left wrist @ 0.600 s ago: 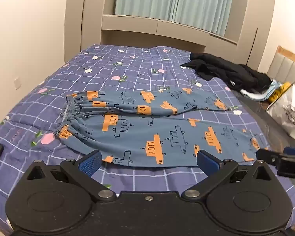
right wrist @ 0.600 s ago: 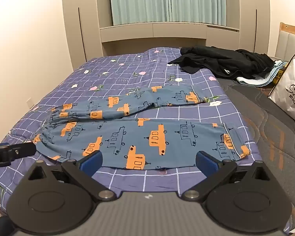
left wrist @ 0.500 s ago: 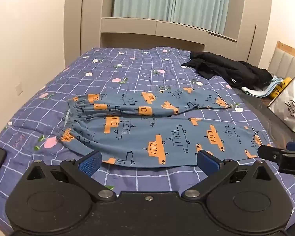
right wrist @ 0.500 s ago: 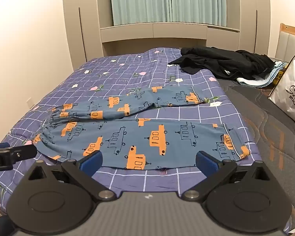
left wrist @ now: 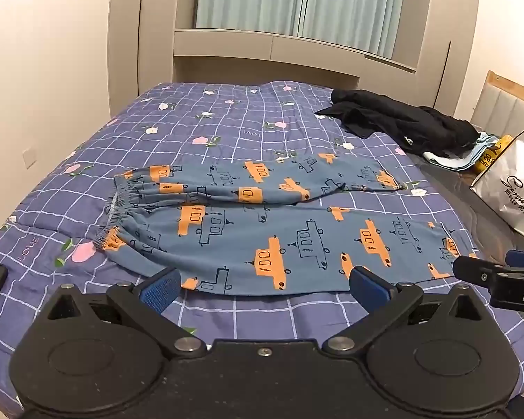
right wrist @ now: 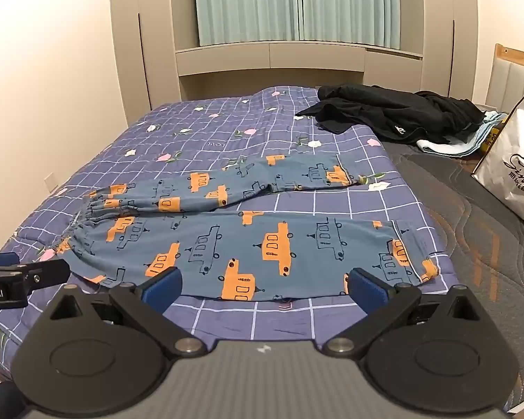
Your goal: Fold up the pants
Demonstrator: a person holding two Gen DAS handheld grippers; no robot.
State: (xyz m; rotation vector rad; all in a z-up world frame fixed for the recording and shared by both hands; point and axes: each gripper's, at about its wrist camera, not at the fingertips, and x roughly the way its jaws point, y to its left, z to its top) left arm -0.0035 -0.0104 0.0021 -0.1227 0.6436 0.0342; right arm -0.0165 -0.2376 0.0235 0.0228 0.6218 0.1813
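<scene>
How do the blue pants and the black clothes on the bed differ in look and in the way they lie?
The blue pants carry orange and outlined vehicle prints; the black clothes are plain dark. The pants lie spread flat near both open grippers; the black clothes lie crumpled in a heap farther back. Both rest on the purple checked bedcover.

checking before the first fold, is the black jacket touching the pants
Apart. The right wrist view shows a strip of bare blue quilt between the black jacket and the far leg of the pants.
</scene>
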